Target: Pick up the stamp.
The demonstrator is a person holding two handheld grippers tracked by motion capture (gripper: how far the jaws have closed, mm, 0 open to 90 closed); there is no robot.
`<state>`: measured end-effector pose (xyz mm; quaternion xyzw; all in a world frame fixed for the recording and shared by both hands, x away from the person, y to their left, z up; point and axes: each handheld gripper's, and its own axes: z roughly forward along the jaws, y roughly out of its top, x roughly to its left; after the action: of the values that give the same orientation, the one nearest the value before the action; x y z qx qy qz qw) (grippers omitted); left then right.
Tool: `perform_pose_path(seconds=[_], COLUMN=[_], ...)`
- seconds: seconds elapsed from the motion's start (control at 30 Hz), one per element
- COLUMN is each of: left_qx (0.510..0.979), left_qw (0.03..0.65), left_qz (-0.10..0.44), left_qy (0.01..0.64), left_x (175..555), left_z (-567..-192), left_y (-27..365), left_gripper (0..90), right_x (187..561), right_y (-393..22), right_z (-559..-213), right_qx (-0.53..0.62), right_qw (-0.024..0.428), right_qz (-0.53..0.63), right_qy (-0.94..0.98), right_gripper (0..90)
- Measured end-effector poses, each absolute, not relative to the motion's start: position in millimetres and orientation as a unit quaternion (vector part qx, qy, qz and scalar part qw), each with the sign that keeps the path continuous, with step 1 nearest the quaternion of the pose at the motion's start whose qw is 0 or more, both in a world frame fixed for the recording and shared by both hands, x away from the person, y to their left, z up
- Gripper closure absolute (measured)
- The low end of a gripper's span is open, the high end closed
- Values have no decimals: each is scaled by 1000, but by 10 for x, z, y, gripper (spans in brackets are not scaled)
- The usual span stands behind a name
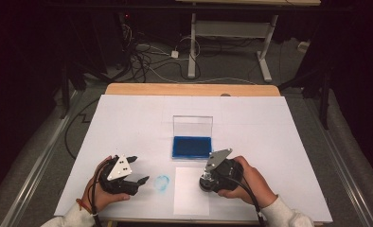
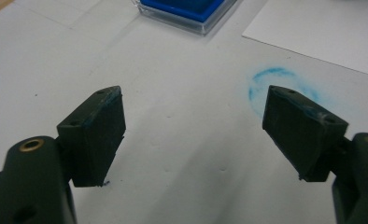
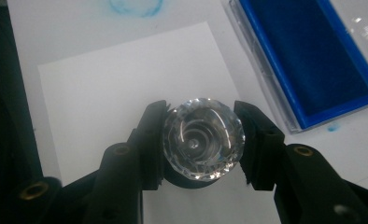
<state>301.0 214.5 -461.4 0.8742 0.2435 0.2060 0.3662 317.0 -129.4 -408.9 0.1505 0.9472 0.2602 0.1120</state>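
Right gripper point(image 3: 203, 140) pinching the clear faceted stamp knob point(image 3: 204, 138), upright over the white paper sheet point(image 3: 102, 102) — open blue ink pad point(image 1: 191, 146) just beyond, nearest this hand. Left gripper point(image 2: 194, 130) spread, holding nothing, beside a blue ink smudge point(image 2: 278, 84) on the table point(image 1: 128, 123).

**Layout on the table**

An ink pad point(image 1: 191, 146) in its open case is set near the table's point(image 1: 128, 118) middle. Just nearer than it, a paper sheet point(image 1: 189, 194) is laid, and a faceted stamp point(image 3: 203, 138) is held on it by the right gripper point(image 1: 208, 182). An ink smudge point(image 1: 162, 182) is found left of the sheet, and the left gripper point(image 1: 139, 169) farther left.
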Motion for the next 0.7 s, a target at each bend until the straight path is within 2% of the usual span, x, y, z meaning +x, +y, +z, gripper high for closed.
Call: perform_pose_path(seconds=[0.23,0.47,0.7], left_qx=[870,867,868], left_qw=[369,372,373], left_qz=[211,214,210], left_qy=[249,253,252], left_x=[3018,3015,3019], left_z=[-4607,-4608,-4611], left_y=[2149,2155,2145], left_gripper=[208,217,217], right_x=[3270,3401,3398], right_y=[-1308,-1351,-1456], right_z=[-3890,-3919,-3893], right_qx=[157,160,180], right_qw=[144,162,198], right_qz=[299,322,361], right_qy=[930,919,893], right_gripper=[572,572,572])
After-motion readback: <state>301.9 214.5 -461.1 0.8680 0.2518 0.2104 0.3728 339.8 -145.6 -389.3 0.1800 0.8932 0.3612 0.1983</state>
